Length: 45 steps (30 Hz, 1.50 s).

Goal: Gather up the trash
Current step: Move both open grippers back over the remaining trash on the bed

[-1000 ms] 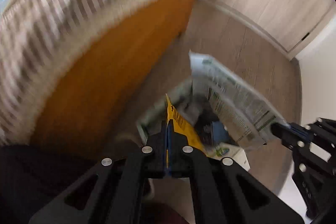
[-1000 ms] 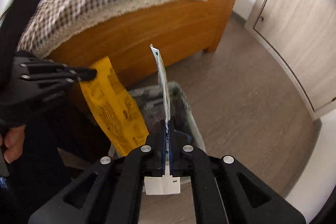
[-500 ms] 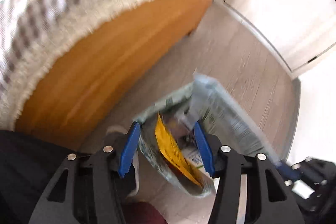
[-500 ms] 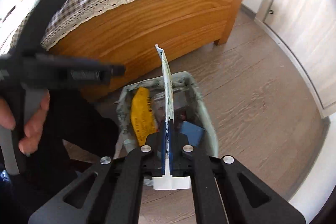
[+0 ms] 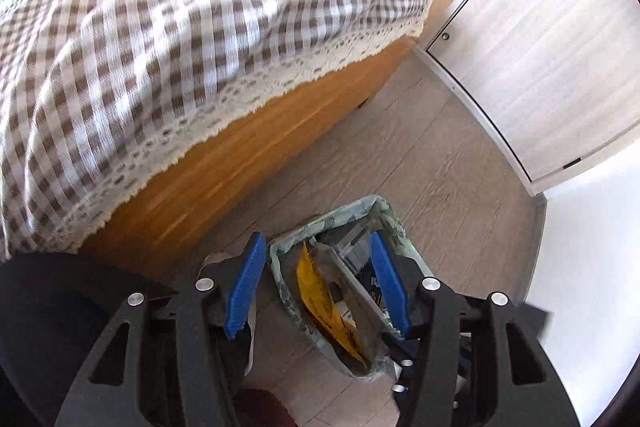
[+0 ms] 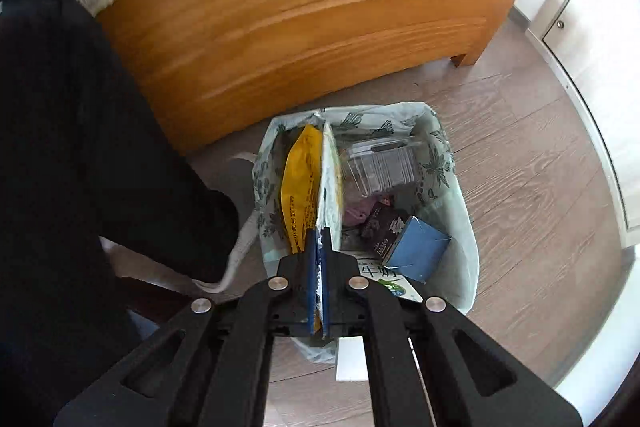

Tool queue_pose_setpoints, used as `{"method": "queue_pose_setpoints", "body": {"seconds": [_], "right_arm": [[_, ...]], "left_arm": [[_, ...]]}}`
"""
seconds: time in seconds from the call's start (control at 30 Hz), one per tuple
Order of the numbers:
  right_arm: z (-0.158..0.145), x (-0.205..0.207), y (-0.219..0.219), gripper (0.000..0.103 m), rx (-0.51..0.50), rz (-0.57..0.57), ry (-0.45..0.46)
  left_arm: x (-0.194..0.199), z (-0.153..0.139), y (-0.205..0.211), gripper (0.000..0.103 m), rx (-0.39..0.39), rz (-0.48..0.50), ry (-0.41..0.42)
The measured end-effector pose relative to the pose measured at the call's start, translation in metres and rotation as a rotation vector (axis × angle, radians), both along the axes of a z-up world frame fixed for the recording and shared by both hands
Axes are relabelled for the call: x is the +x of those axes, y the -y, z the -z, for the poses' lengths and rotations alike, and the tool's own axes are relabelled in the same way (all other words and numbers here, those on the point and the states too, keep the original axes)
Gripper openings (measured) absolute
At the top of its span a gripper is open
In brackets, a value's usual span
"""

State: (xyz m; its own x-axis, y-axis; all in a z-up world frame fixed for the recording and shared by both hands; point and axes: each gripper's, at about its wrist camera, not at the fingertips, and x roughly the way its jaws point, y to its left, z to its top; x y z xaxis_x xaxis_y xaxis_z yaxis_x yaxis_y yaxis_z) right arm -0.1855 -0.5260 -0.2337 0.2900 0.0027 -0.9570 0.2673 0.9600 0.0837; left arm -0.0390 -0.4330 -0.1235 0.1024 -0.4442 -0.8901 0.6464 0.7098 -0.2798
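The small bin lined with a pale green leaf-printed plastic bag (image 6: 448, 163) stood on the grey wood-plank floor (image 6: 532, 155), just in front of the orange wooden bed frame (image 6: 320, 15). Above the bin, the left gripper (image 5: 318, 285) hung with its blue-padded jaws spread wide and nothing between them. A crumpled yellow plastic wrapper (image 6: 302, 183) stood on edge inside the bin, against the side nearer the person's dark trouser leg (image 6: 80, 155). The right gripper (image 6: 319, 267) was clenched on a flat white printed pouch (image 6: 330, 179), which reached down into the bin just beside the yellow wrapper. A blue cardboard box (image 6: 418, 247) and a clear plastic tray (image 6: 384, 163) lay in the bin's other half. A brown-and-white checked bedspread with a lace hem (image 5: 180, 27) draped over the bed frame.
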Motion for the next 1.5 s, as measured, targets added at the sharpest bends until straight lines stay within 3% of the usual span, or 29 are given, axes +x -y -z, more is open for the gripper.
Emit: {"method": "queue_pose_setpoints", "body": {"seconds": [0.17,0.3,0.37,0.4,0.43,0.7,0.9,1.03,1.17,1.27,1.5], "right_arm": [[0.056,-0.001,-0.004,0.002,-0.026,0.021,-0.12],[0.065,-0.01,-0.003,0.007,-0.002,0.039,-0.18],[0.052,-0.014,0.001,0.04,0.023,0.056,-0.143],[0.043,-0.016,0.004,0.069,0.02,0.079,-0.121],[0.032,-0.017,0.009,0.073,0.015,0.098,-0.089],[-0.018,-0.024,0.037,0.073,-0.109,0.211,-0.052],[-0.044,-0.029,0.049,0.073,-0.197,0.224,-0.04],[-0.079,-0.028,0.059,0.073,-0.251,0.233,0.013],[-0.121,-0.018,0.066,0.073,-0.32,0.238,0.112],[-0.157,-0.009,0.063,0.073,-0.361,0.236,0.217],[-0.227,0.03,0.04,0.076,-0.413,0.197,0.477]], "left_arm": [[0.003,0.001,0.0,0.052,-0.008,0.028,-0.001],[0.001,0.009,0.006,0.052,-0.008,0.054,-0.015],[-0.001,0.008,0.009,0.052,-0.011,0.066,-0.005],[-0.002,0.009,0.009,0.052,-0.013,0.075,-0.003],[-0.005,0.01,0.011,0.052,-0.012,0.086,0.0],[-0.015,0.009,0.019,0.061,-0.035,0.175,0.014],[-0.025,0.004,0.022,0.065,-0.036,0.215,0.068],[-0.028,-0.008,0.015,0.074,-0.122,0.244,0.095],[-0.031,-0.024,0.005,0.076,-0.193,0.234,0.154],[-0.026,-0.045,-0.008,0.076,-0.258,0.196,0.244],[0.008,-0.11,-0.064,0.083,-0.378,-0.004,0.462]]}}
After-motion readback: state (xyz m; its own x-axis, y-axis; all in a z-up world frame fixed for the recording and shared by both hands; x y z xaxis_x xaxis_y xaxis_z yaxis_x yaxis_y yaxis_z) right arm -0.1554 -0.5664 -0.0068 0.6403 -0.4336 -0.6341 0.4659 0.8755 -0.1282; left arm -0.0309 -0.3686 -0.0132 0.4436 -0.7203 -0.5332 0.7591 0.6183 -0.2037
